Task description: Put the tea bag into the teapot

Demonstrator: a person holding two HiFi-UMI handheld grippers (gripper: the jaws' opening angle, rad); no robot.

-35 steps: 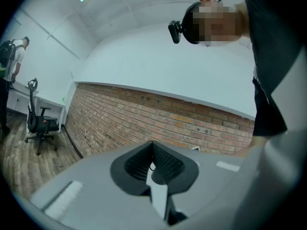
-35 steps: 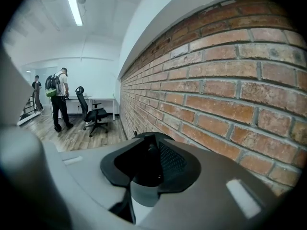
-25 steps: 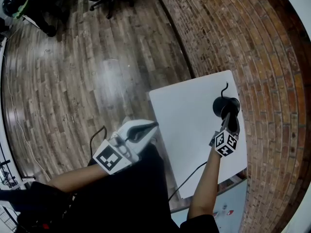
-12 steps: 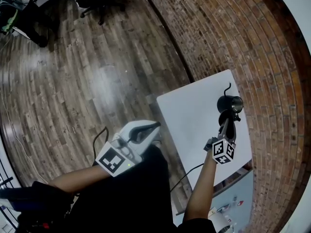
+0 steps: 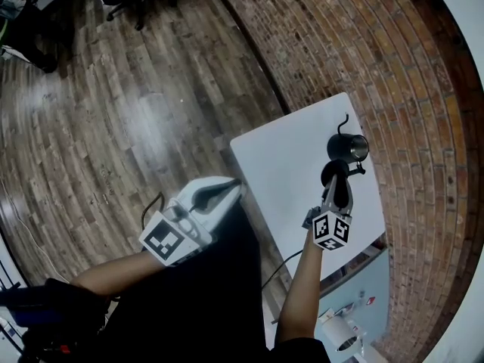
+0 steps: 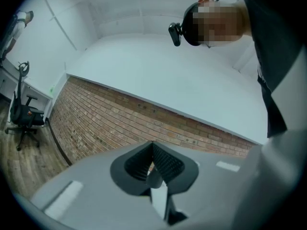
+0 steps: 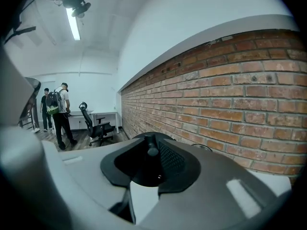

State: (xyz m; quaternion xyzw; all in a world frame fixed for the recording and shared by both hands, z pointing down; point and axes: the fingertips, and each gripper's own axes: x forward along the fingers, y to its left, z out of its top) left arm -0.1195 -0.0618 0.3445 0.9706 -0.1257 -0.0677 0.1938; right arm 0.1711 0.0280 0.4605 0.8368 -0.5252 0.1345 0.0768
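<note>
**Head view.** My right gripper [image 5: 337, 186] has its jaws closed on the knob of a black lid [image 5: 336, 174]. It holds the lid just beside the black teapot [image 5: 349, 148], on the side nearer me. The right gripper view shows the knob pinched between the pads. The teapot stands with its mouth uncovered at the far end of the white table [image 5: 280, 165], close to the brick wall [image 5: 393, 66]. My left gripper [image 5: 231, 189] has its jaws together with nothing between them, and sits beside the table's near left edge.
</note>
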